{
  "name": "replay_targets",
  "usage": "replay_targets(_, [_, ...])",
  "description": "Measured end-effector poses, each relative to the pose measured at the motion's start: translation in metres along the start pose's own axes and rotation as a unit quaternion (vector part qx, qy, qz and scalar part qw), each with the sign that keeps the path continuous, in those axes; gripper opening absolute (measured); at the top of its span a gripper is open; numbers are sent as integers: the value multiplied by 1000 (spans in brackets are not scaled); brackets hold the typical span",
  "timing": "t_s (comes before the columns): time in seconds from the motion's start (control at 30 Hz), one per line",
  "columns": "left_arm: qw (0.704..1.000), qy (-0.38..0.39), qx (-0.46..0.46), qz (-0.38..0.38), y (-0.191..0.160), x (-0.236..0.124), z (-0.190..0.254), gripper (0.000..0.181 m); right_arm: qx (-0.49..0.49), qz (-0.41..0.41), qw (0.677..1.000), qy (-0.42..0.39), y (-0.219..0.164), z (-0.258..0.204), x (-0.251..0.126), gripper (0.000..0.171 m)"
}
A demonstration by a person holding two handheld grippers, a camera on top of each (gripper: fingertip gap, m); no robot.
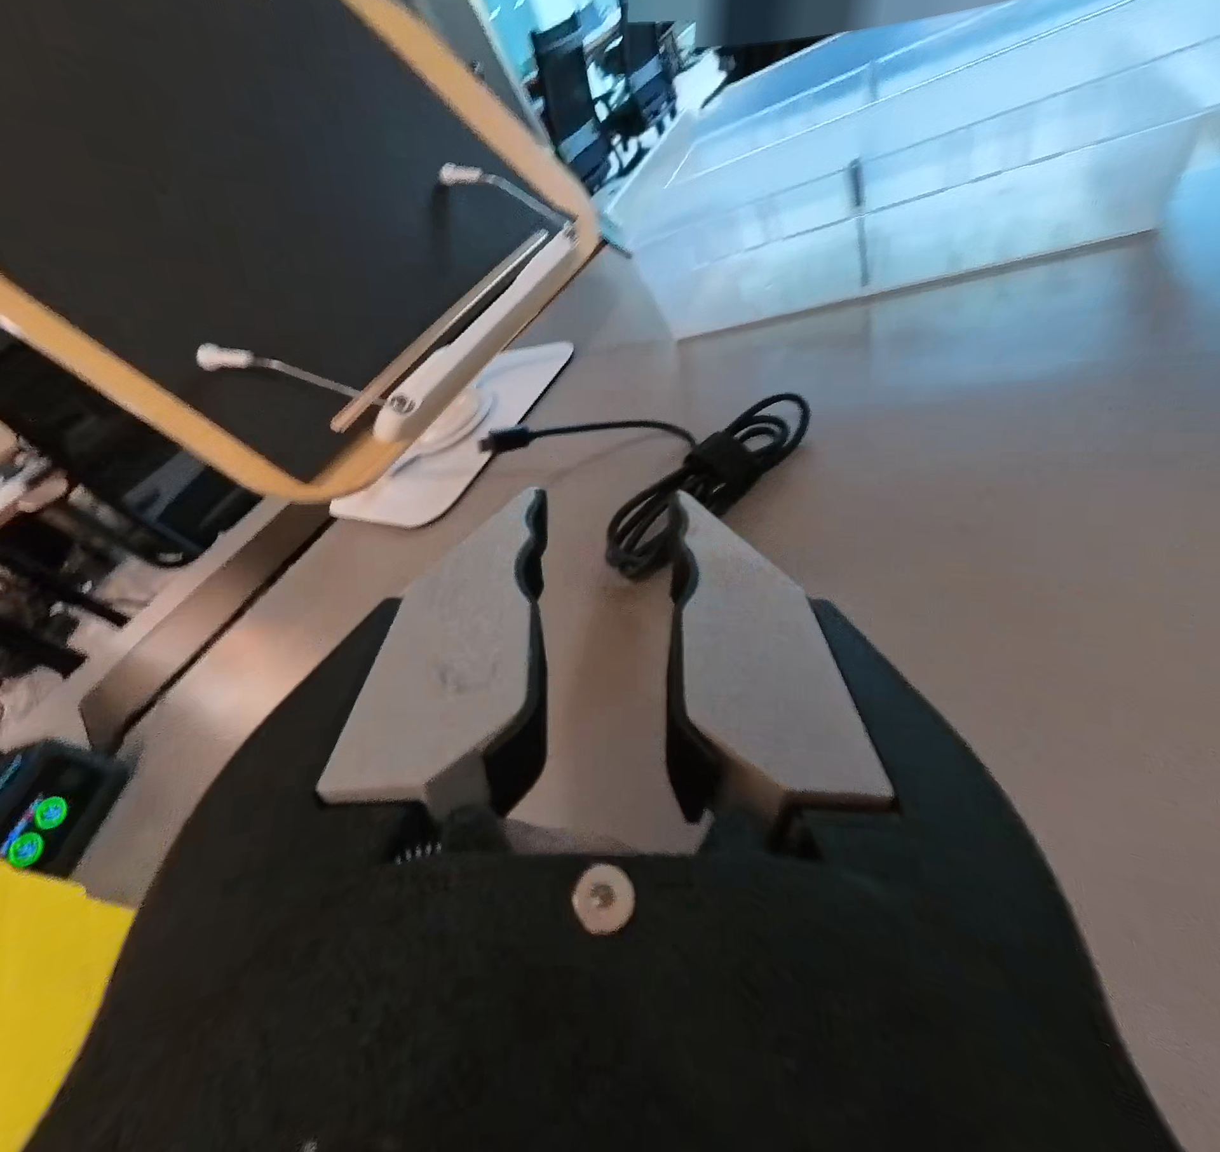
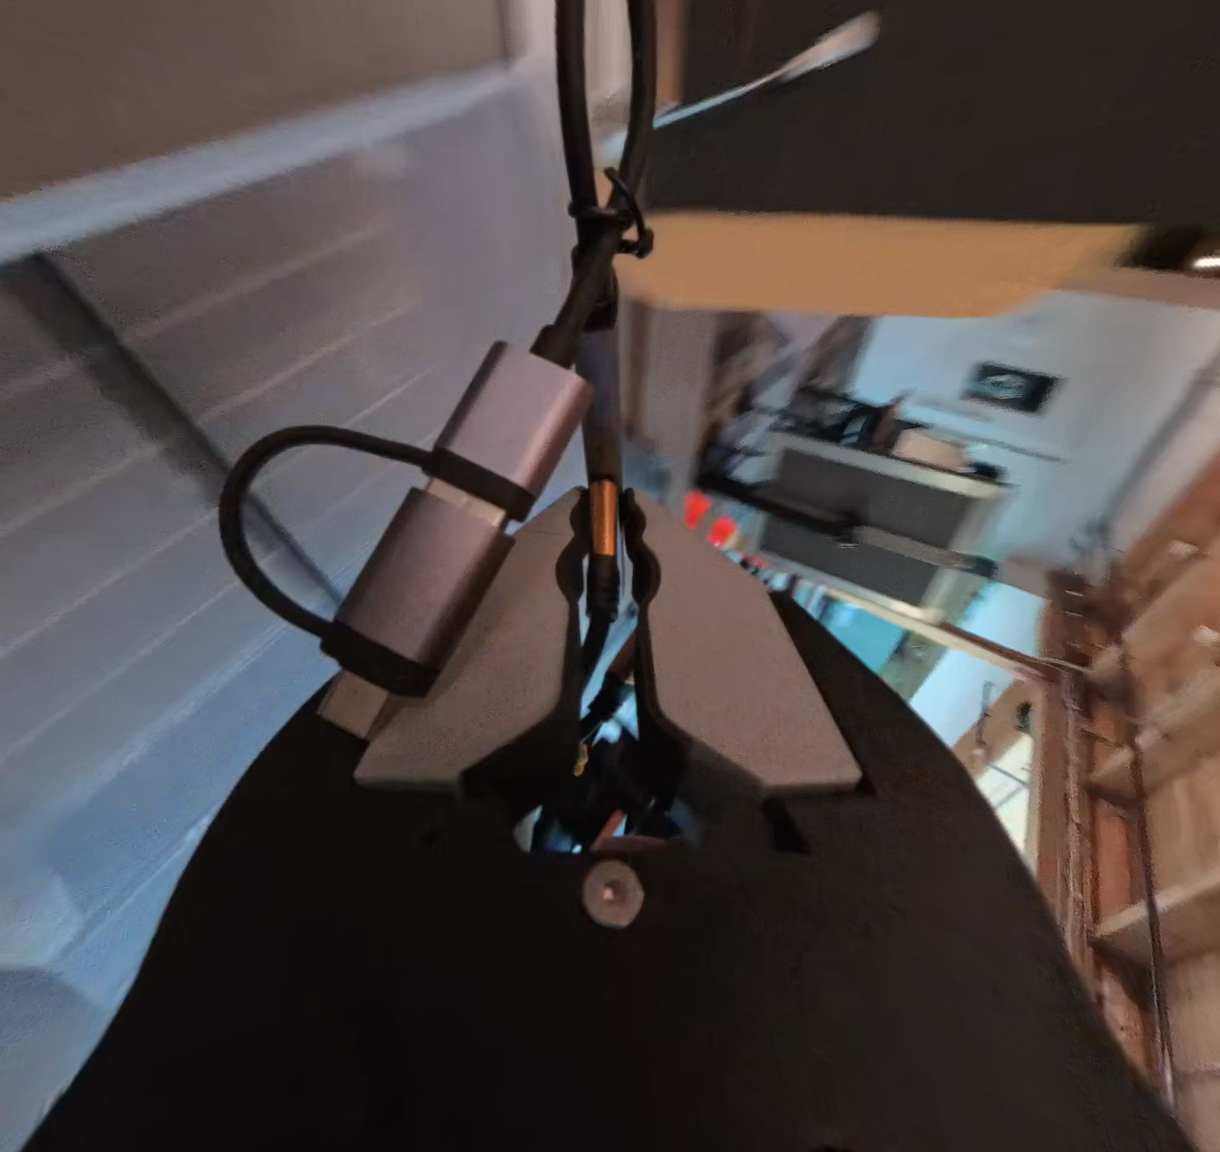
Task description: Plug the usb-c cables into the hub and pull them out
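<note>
In the left wrist view a black USB-C cable point(image 1: 713, 460), coiled and tied with a strap, lies on the grey table point(image 1: 957, 559). Its plug point(image 1: 505, 440) points left toward a white stand. My left gripper point(image 1: 610, 506) is open and empty, low over the table, with the near end of the coil just past its fingertips. In the right wrist view my right gripper point(image 2: 604, 506) is shut on a thin black cable plug with an orange band point(image 2: 604, 523) and holds it in the air. A grey metal two-piece connector point(image 2: 462, 526) with a short black loop hangs against the left finger. No hub is clearly visible.
A white stand base point(image 1: 462, 460) carries a tilted black panel with a wooden edge point(image 1: 231, 163), with two white cable ends on it. A clear plastic box point(image 1: 924, 163) stands at the table's far side. A small device with green lights point(image 1: 39, 823) sits at the lower left.
</note>
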State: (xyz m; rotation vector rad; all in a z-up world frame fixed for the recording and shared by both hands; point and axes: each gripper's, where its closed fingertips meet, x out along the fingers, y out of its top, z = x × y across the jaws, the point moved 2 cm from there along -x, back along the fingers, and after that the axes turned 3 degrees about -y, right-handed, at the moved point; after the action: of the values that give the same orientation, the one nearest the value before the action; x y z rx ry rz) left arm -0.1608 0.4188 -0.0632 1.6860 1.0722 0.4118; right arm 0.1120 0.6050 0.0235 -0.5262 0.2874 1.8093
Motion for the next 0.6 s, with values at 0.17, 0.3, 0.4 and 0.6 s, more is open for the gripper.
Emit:
replay_targets(0.17, [997, 17, -74, -28, -15, 0, -19, 37, -38, -100, 988, 109, -23, -59, 61, 47])
replay_targets(0.3, [994, 19, -96, -55, -25, 4, -22, 37, 87, 29, 994, 52, 27, -15, 26, 47])
replay_targets(0.4, [992, 19, -90, -82, -34, 9, -19, 38, 216, 165, 959, 85, 90, 1, -21, 44])
replay_targets(0.6, [991, 29, -68, -111, -45, 13, -18, 37, 271, 266, 883, 276, 214, -89, -45, 43])
